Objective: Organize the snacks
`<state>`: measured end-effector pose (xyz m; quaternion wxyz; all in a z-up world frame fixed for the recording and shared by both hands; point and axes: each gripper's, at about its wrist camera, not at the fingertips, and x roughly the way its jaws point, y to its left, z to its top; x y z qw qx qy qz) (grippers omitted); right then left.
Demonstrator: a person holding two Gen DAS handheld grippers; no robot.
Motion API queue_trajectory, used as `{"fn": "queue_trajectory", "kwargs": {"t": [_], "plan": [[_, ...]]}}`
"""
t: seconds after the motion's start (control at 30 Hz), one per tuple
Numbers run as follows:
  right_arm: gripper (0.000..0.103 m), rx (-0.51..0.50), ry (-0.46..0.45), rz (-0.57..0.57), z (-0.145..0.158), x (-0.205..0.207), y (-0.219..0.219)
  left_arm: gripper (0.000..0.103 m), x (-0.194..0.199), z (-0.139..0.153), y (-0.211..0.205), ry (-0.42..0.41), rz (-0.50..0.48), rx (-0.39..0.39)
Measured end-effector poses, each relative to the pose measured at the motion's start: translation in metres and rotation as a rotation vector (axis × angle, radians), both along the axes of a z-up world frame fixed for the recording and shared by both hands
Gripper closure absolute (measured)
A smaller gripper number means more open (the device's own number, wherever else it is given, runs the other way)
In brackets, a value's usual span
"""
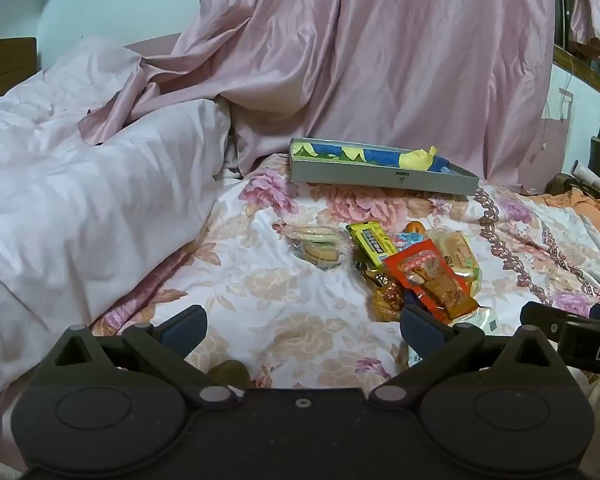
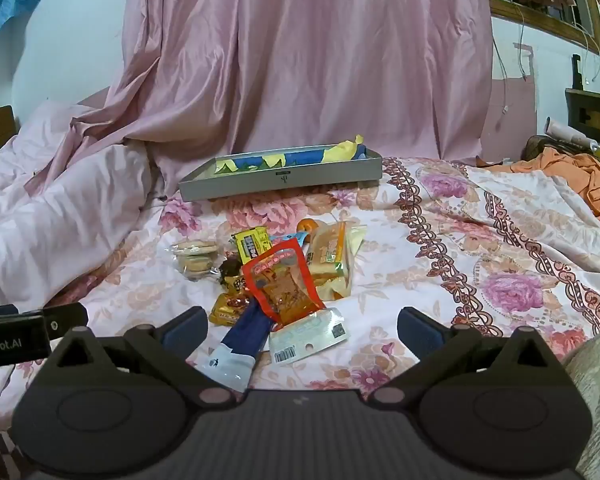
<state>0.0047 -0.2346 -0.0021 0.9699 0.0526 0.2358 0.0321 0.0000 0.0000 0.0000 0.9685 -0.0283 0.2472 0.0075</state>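
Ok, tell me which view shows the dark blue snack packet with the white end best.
The right wrist view: the dark blue snack packet with the white end shows lengthwise. In the left wrist view, only a sliver peeks behind a finger.

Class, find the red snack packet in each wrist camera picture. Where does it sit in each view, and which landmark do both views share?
Left wrist view: the red snack packet lies right of centre, on top of the snack pile, just beyond the right-hand finger.
Right wrist view: the red snack packet lies near the centre, ahead of the gap between the fingers.
Shared landmark: the grey tray on the floral bedspread behind the pile.
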Motion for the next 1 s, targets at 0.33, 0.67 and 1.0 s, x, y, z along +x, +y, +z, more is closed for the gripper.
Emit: {"fn": "queue_trajectory", "kwargs": {"t": [0.33,0.67,1.0], "plan": [[0.000,0.007,0.000,0.000,0.0001,-0.0004,-0.0004,0.001,-0.0001,-0.0001,-0.0001,-0.002,0.001,0.002],[0.000,0.008,-0.001,0.000,0.0001,-0.0002,-0.0004,0.001,-0.0001,0.0000,-0.0001,-0.002,0.000,0.002],[0.000,0.009,-0.001,0.000,-0.0001,-0.0001,-0.0001,0.001,-0.0001,0.0000,-0.0001,-0.003,-0.001,0.001]]}}
